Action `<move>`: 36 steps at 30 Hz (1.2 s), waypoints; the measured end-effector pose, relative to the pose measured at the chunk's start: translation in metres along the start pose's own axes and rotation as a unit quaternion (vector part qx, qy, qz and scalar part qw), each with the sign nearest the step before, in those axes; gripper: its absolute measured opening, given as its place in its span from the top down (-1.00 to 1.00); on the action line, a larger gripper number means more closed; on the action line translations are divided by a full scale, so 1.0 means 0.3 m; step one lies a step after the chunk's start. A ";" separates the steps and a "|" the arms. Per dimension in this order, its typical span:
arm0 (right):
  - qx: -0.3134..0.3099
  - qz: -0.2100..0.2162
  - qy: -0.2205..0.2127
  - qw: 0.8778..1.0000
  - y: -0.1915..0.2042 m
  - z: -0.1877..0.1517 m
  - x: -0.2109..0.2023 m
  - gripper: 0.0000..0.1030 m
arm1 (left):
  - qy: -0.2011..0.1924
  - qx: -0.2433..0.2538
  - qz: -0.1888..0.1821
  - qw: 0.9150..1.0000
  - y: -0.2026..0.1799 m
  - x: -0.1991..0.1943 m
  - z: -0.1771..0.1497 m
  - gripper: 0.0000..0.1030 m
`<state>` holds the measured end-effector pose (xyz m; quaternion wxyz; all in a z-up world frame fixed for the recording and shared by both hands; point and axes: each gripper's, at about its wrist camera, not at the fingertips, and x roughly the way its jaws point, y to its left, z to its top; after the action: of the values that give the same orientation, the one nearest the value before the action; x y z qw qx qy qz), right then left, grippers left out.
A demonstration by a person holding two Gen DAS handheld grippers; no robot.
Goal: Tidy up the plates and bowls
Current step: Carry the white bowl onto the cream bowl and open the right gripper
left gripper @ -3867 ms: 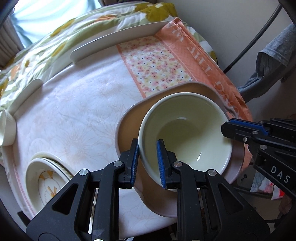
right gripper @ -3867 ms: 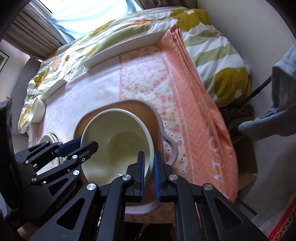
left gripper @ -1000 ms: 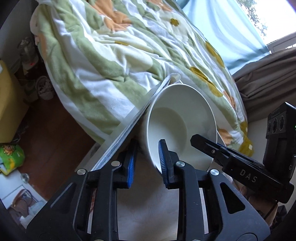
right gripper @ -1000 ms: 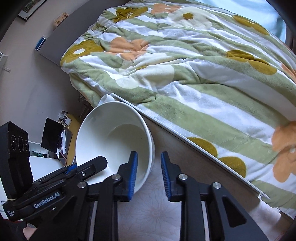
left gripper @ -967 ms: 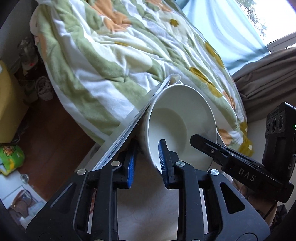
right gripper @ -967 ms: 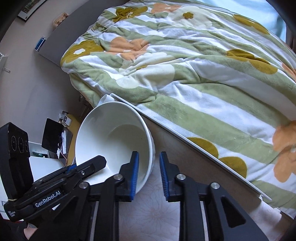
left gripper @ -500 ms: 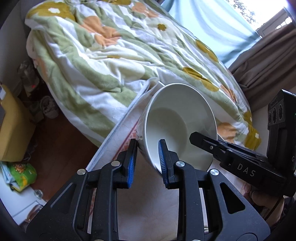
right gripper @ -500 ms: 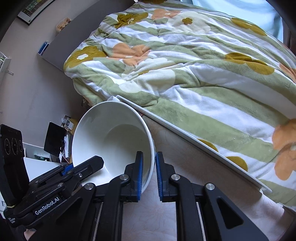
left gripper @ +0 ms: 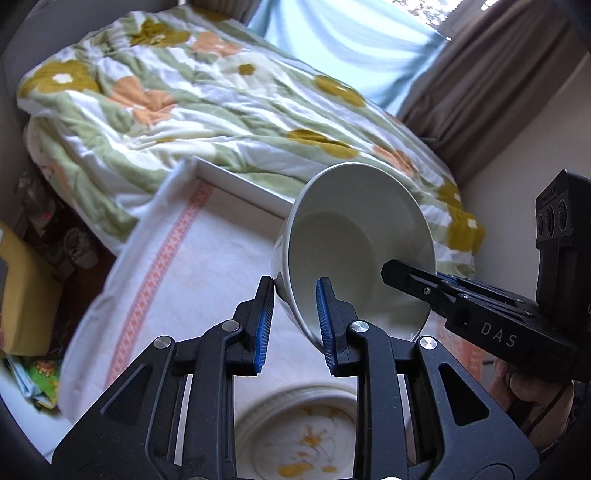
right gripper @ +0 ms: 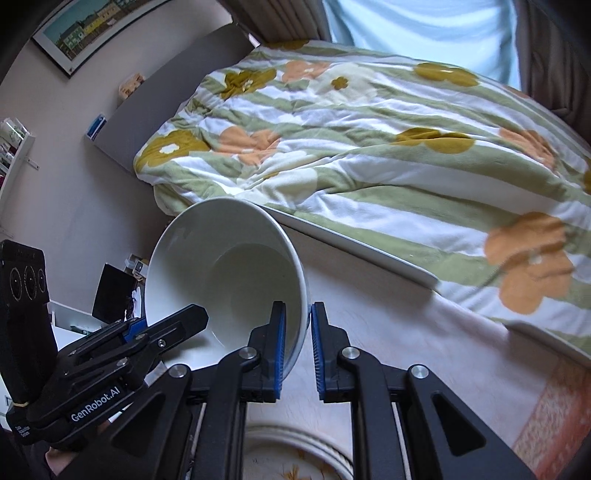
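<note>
1. two grippers, both clamped on one bowl: the left gripper point(left gripper: 295, 325) pinches the near rim with one blue pad inside and one outside, and the right gripper point(right gripper: 297, 345) pinches the opposite rim the same way.
2. one white bowl point(left gripper: 354, 254), plain, glossy and deep, with a round flat bottom; it is tilted, its mouth turned toward the cameras, held up in the air above the table between the two grippers.
3. readable writing: "das" on the right gripper's body in the left wrist view, "genrobot.ai" on the left gripper's body in the right wrist view.
4. one stack of plates point(left gripper: 303, 435) with yellow-orange flower marks lies on the table below the grippers; their number cannot be told.
5. one pale tablecloth point(left gripper: 192, 258) with an orange patterned stripe covers the table.
6. beyond, one bed quilt point(right gripper: 388, 140) in green and white stripes with orange and mustard flowers.
7. farthest, one light blue curtain point(left gripper: 351, 40) and one framed picture point(right gripper: 96, 26) on the wall.
</note>
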<state>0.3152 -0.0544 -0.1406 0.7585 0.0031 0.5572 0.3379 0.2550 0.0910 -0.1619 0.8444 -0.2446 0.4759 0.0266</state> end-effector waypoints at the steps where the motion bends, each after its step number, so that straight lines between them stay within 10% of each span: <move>1: 0.004 -0.003 -0.007 1.000 -0.015 -0.027 -0.041 0.76 | 0.000 0.005 -0.004 1.000 -0.028 -0.010 -0.017 0.59; 18: 0.114 -0.094 -0.051 0.988 -0.383 -0.624 -0.558 0.76 | 0.071 0.146 -0.089 0.983 -0.680 -0.043 -0.532 0.59; 36: 0.259 -0.130 -0.029 0.957 -0.533 -0.938 -0.481 0.76 | 0.185 0.311 -0.042 0.931 -0.836 0.210 -0.769 0.59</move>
<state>0.1362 -0.3568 -0.1866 0.7847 0.1367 0.5992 0.0808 0.1767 -0.2426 -0.2148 0.7757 0.0105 0.5972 -0.2038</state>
